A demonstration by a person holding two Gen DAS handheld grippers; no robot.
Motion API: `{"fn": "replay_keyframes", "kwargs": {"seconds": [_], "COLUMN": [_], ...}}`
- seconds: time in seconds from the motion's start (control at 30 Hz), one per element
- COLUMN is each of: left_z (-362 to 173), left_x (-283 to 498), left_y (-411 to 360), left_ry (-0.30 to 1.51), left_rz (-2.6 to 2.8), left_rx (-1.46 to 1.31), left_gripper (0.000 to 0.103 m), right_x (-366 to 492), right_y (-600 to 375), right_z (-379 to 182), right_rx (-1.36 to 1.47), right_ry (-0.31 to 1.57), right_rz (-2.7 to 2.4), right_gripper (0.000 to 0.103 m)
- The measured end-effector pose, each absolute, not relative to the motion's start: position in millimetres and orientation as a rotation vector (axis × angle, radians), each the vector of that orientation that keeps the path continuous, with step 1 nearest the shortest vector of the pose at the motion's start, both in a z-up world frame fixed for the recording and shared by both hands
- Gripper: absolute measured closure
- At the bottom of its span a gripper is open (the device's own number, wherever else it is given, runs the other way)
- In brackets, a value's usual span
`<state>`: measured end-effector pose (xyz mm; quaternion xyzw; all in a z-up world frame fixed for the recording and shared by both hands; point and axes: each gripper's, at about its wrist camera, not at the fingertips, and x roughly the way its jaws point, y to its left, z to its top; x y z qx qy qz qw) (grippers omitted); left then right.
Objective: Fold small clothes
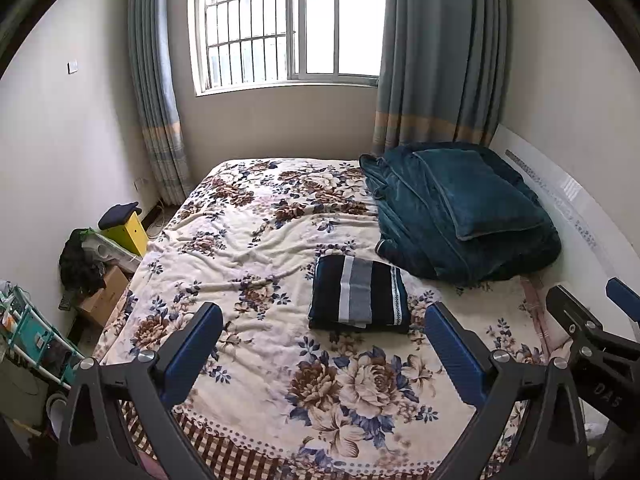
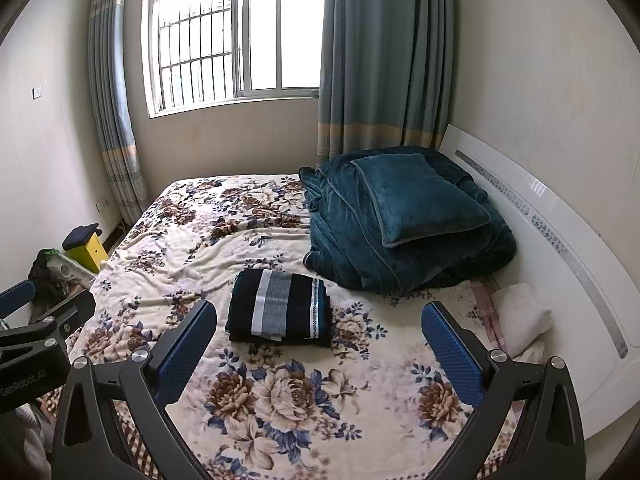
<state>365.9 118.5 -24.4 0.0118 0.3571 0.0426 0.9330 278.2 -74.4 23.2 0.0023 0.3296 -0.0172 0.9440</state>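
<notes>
Left tool [image 1: 324, 320] and right tool [image 2: 320, 320]: fingers apart, holding nothing, above the bed [image 1: 240, 220] | striped garment [image 1: 358, 294] lies folded at 12 o'clock, beside the teal blanket [image 1: 460, 216] at 1 | we judge it soft, light, limp; pinch at edges or corners.

Daylight enters through the window [image 1: 288, 24], which is overexposed. Room evenly lit, shadows soft. Both views sharp at centre; fisheye curvature and dark vignetting at corners.
</notes>
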Motion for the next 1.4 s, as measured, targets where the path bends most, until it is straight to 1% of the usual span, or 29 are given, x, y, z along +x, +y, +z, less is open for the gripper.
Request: {"fn": "replay_keyframes", "kwargs": {"seconds": [1.4], "left_z": [-18.7], "left_x": [350.3], "left_y": [117.7], "left_ry": [0.721], "left_rz": [0.127], "left_rx": [0.020], "left_gripper": [0.000], "right_x": [279.4], "right_y": [-61.2], "right_z": [23.8], "right_rx": [0.012], "right_ry": [0.669], "right_rz": [-0.052], "right_gripper": [0.000]}}
